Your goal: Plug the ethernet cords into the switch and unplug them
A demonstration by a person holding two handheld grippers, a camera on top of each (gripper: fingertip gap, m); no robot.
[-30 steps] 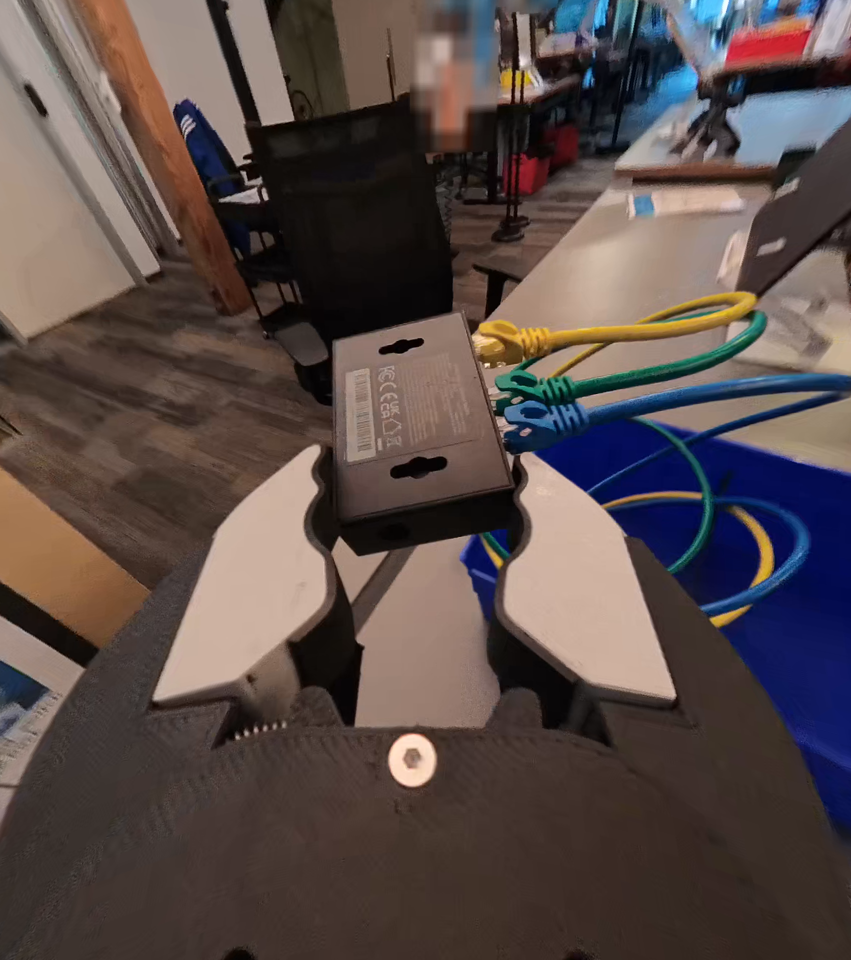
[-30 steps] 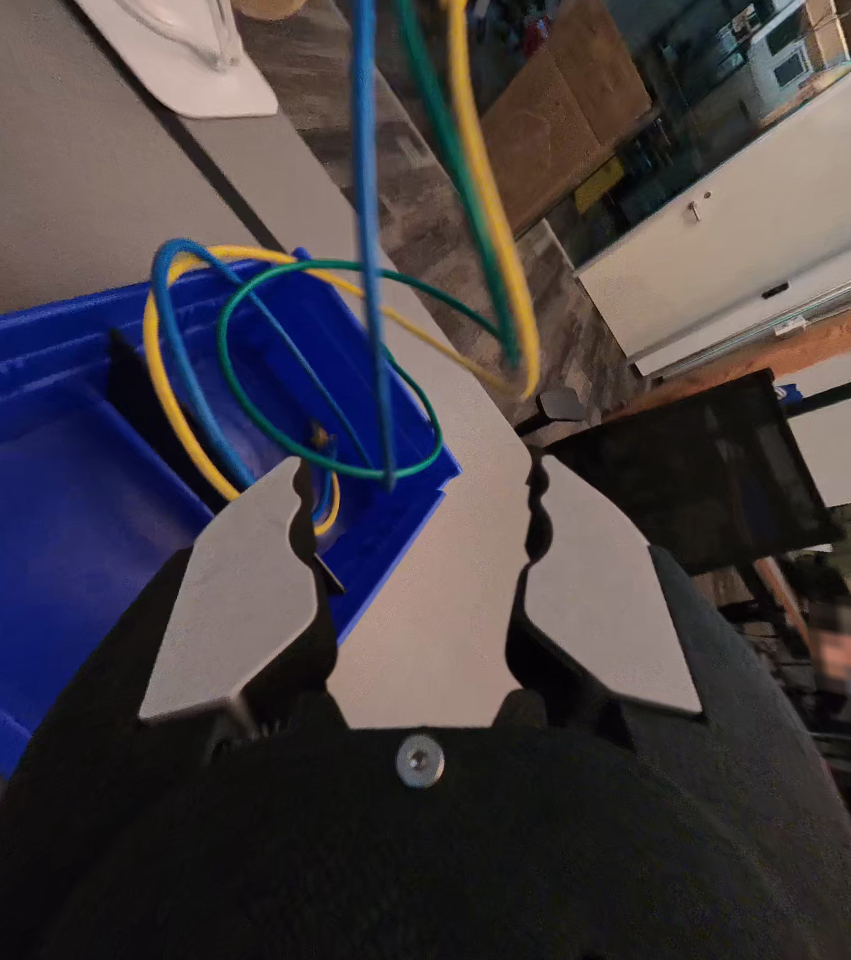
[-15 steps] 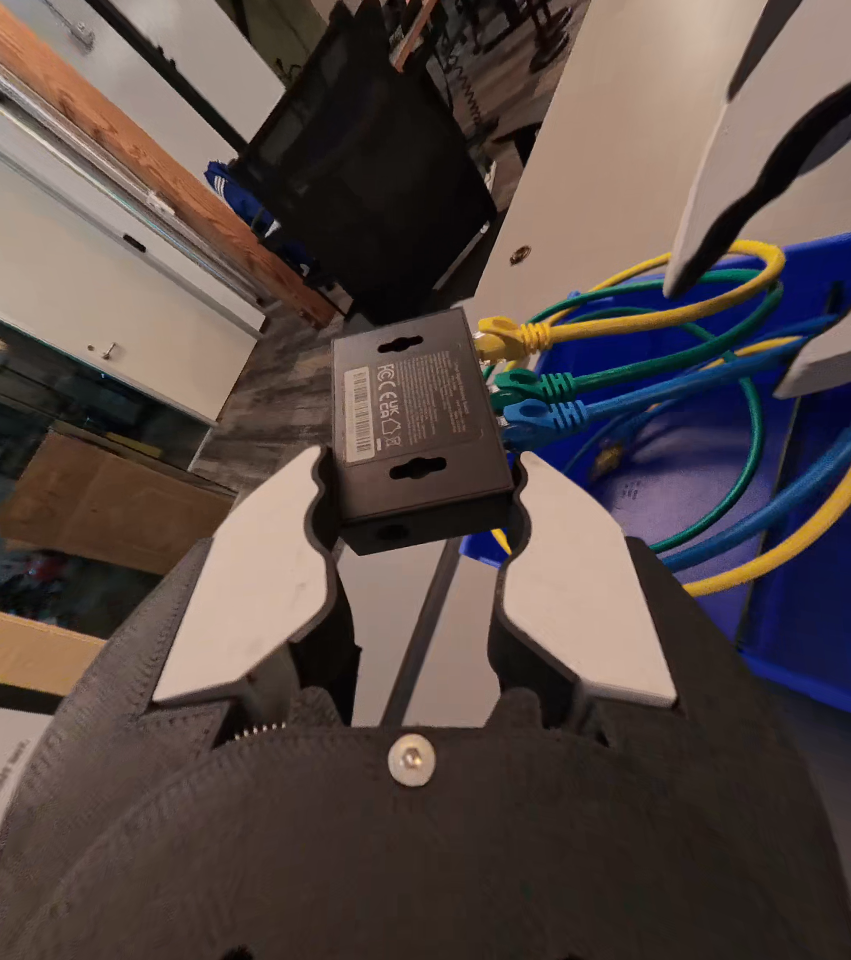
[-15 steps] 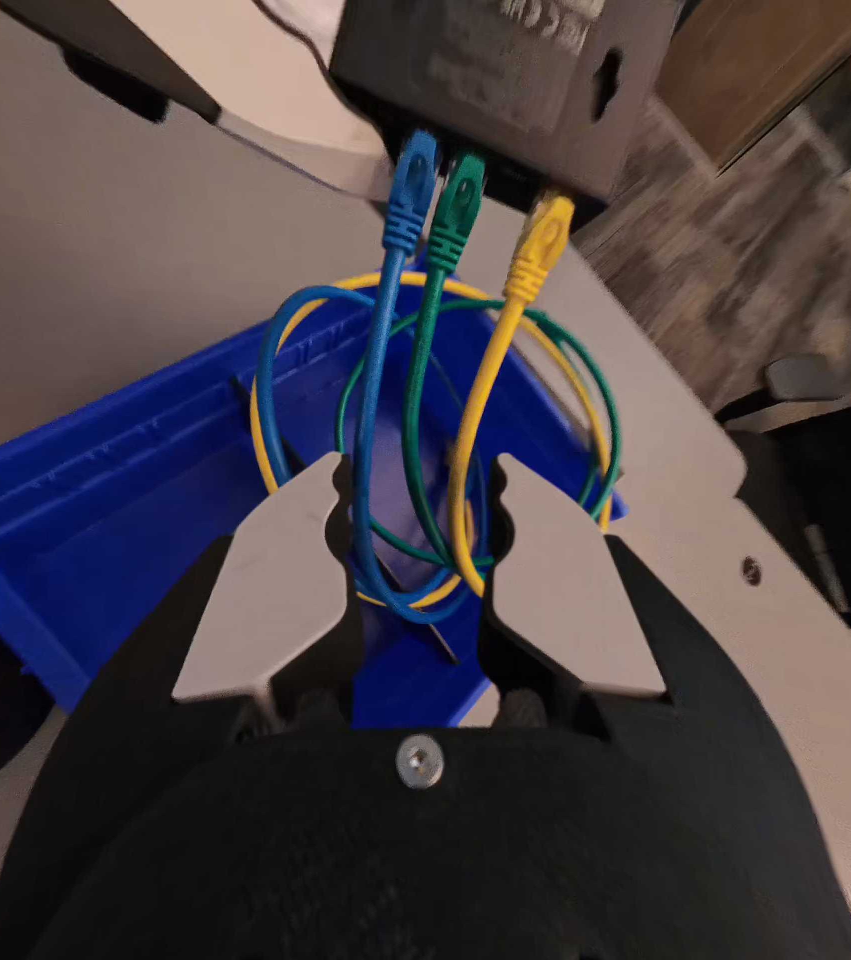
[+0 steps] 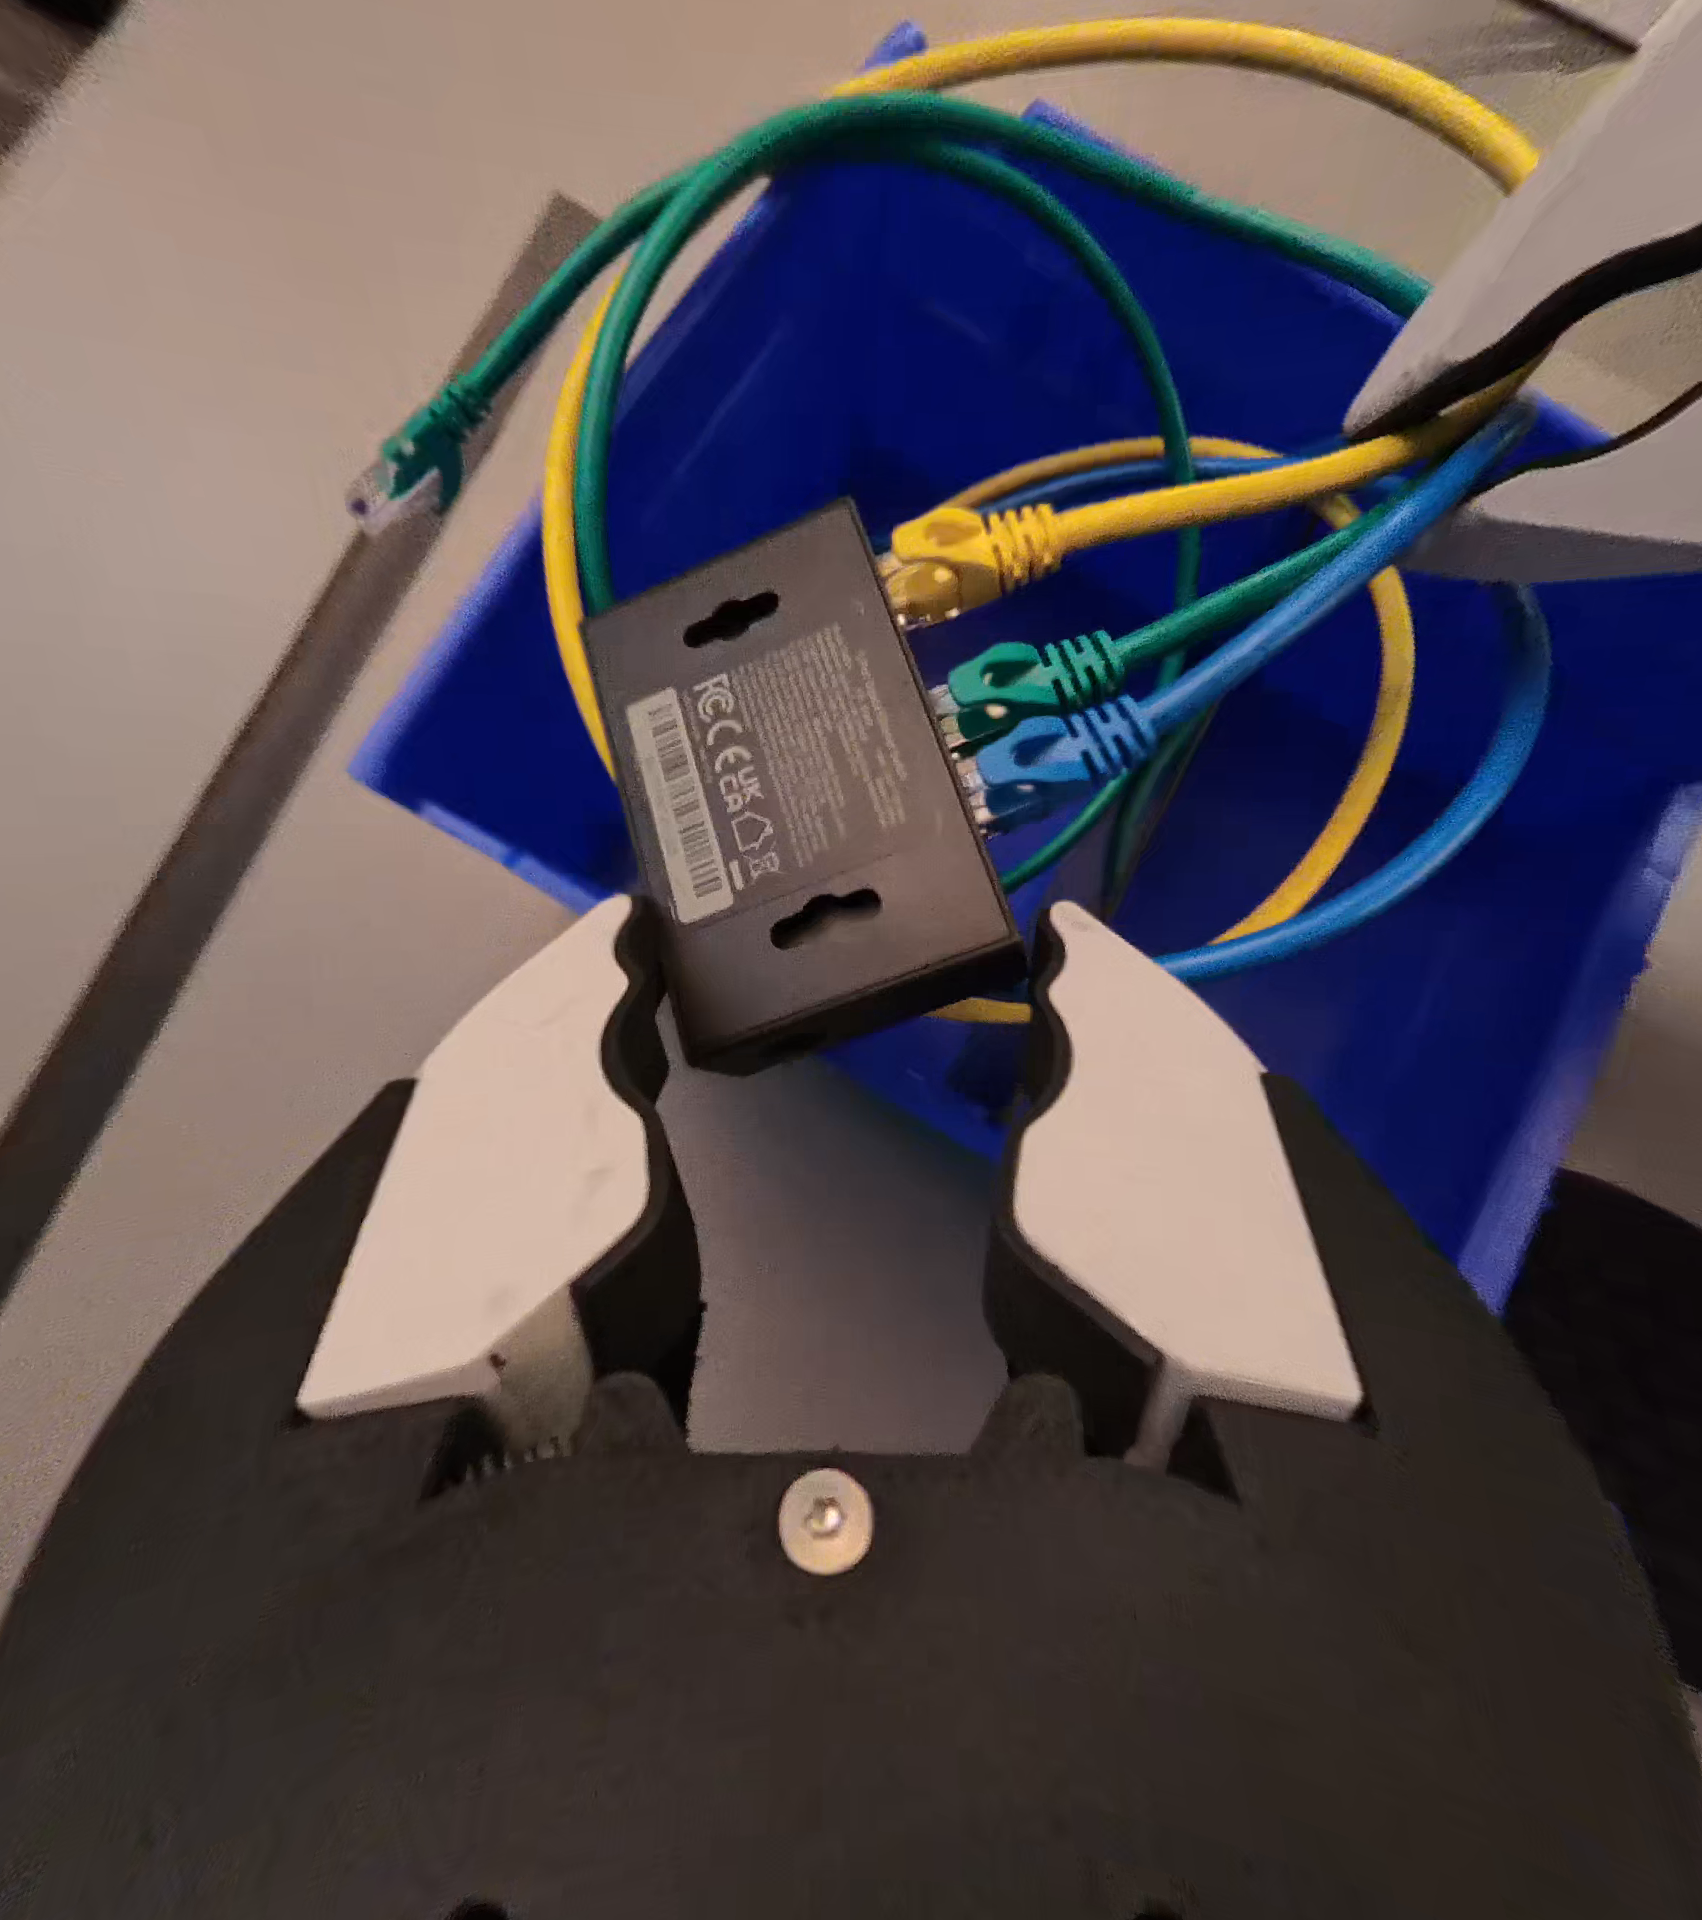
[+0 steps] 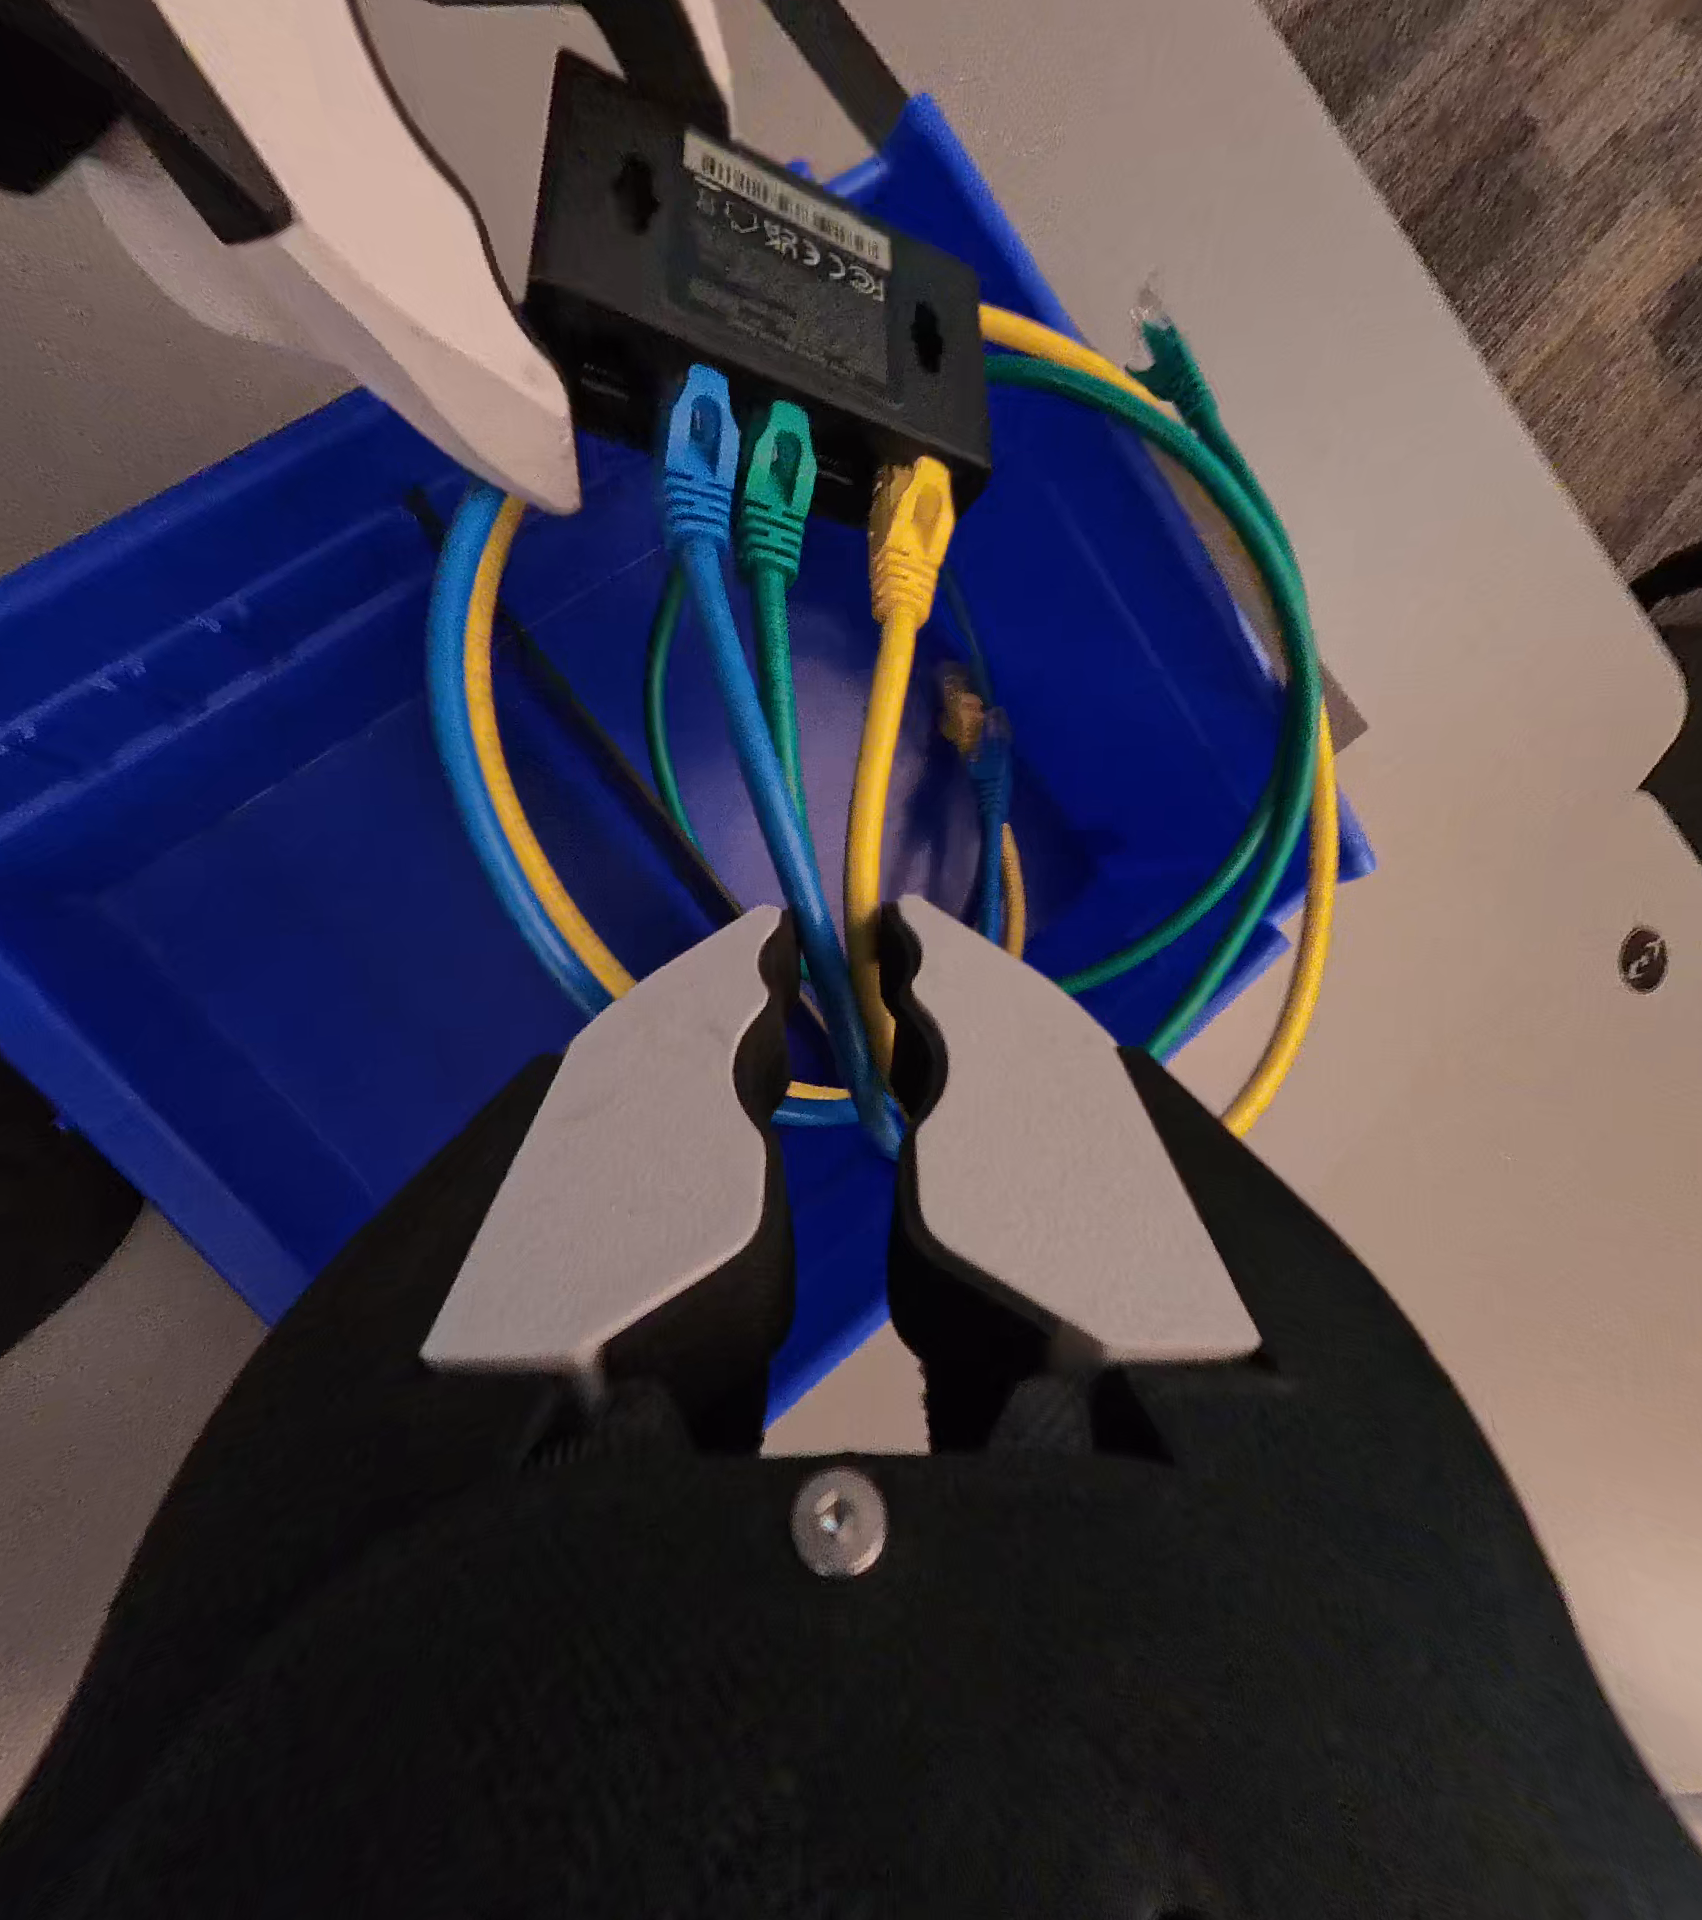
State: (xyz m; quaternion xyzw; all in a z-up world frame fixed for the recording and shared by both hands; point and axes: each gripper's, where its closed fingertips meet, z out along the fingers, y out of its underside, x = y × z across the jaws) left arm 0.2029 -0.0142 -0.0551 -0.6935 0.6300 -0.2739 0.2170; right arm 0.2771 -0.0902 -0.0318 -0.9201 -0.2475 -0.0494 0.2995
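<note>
While the left gripper [image 5: 831, 977] clamps the black switch [image 5: 805, 774] above the blue bin [image 5: 930, 343], steadying it, the right gripper [image 6: 831, 971] is closed on the blue, green and yellow cords [image 6: 868, 790] just below the switch, probably to pull them out. Their slack loops lie inside the bin; the green cord's free plug [image 5: 421, 457] rests on the tabletop [image 5: 151, 312] beside it.

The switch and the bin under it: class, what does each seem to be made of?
Switch: probably matte black plastic; its dull, even casing has moulded slots, though painted metal is possible. Bin: glossy blue plastic, judging by its sheen and moulded walls.
</note>
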